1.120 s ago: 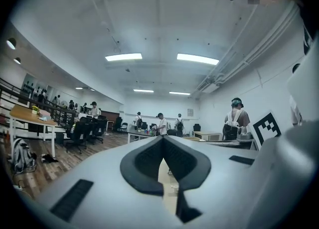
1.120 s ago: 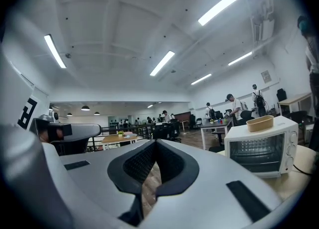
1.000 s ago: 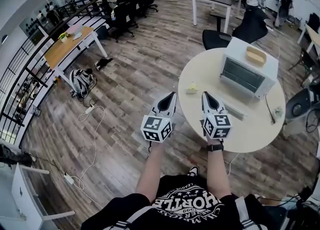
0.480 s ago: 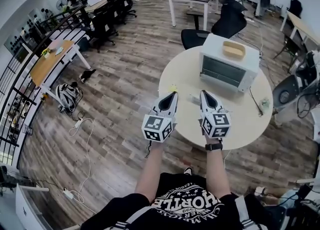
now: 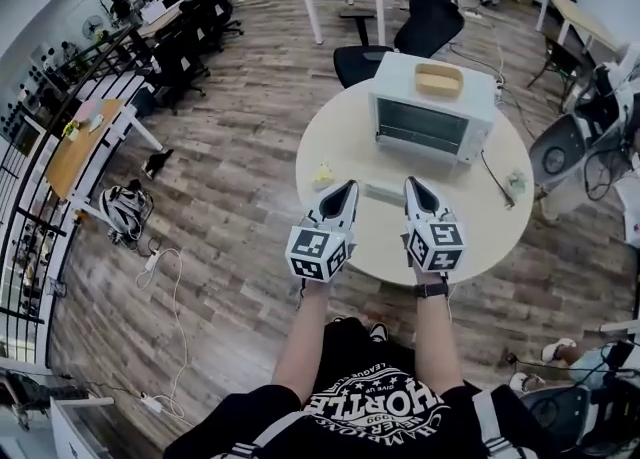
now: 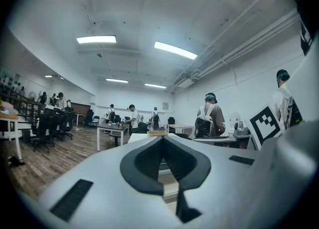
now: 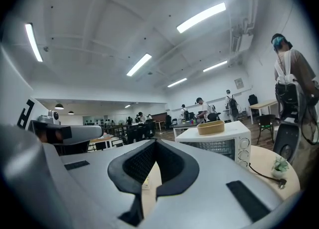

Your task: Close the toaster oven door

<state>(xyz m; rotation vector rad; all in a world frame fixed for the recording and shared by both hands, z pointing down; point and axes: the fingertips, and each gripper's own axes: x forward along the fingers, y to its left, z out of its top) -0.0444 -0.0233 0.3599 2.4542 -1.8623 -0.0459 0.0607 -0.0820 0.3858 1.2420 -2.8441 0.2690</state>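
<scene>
Hovering side by side above the near part of the round tabletop (image 5: pixel 340 147), the left gripper (image 5: pixel 347 188) and right gripper (image 5: pixel 413 184) sit at the centre of the head view. Each has its fingers pressed together, with nothing between them. The white toaster oven (image 5: pixel 432 112) stands on the tabletop toward the upper right of centre, well apart from both grippers, its glass front facing them. A shallow wicker basket (image 5: pixel 439 79) rests on its top. A small yellow object (image 5: pixel 323 177) lies just left of the left gripper.

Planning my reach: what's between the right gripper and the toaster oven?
Head view: only bare table between the right gripper and the toaster oven; a flat pale strip lies left.
</scene>
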